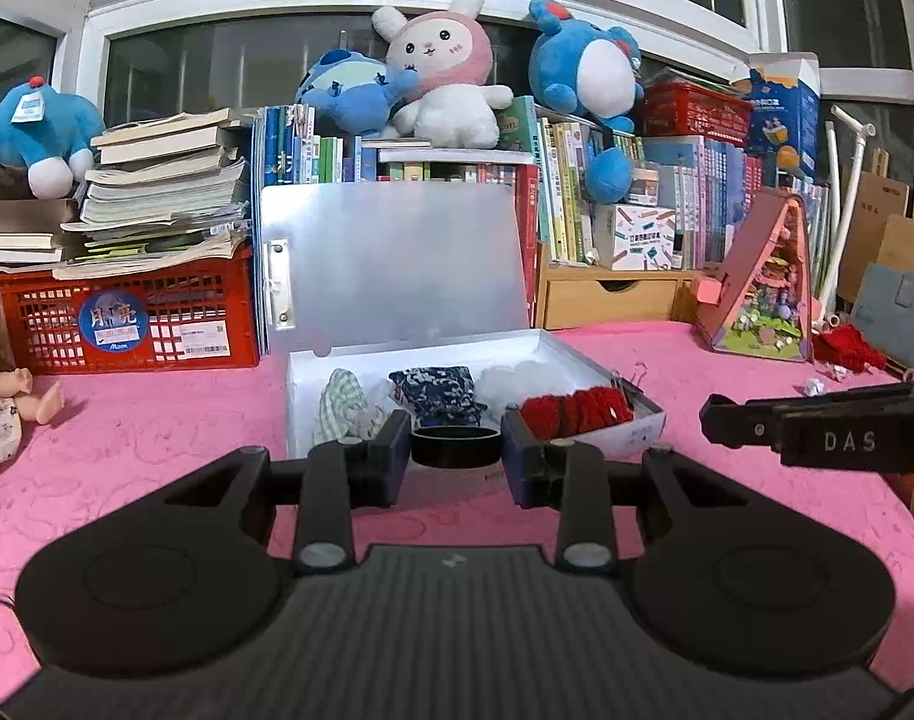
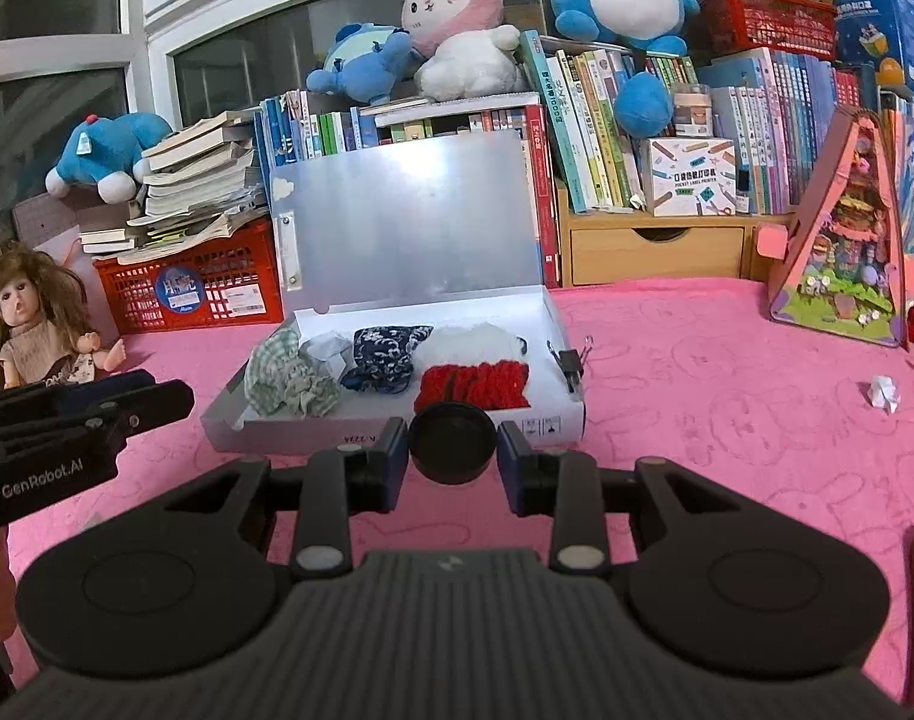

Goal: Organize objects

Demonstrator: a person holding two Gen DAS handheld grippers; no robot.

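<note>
An open white cardboard box point(image 2: 553, 420) with a raised silvery lid sat near the back edge of the pink patterned tablecloth point(image 2: 697, 390). Inside lay a green checked cloth point(image 2: 288, 381), a navy floral pouch point(image 2: 384, 357) and a red knitted piece point(image 2: 472, 387). The left gripper point(image 1: 455, 450) and the right gripper point(image 2: 452, 447) each pinched a round black cap.

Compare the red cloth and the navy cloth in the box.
The red cloth is plain, with a chunky ribbed knit; the navy cloth carries a small white print. The red cloth lies spread fairly flat by the near wall, toward the right end; the navy cloth is bunched up in the middle. Both are soft pieces lying inside the open box.
</note>
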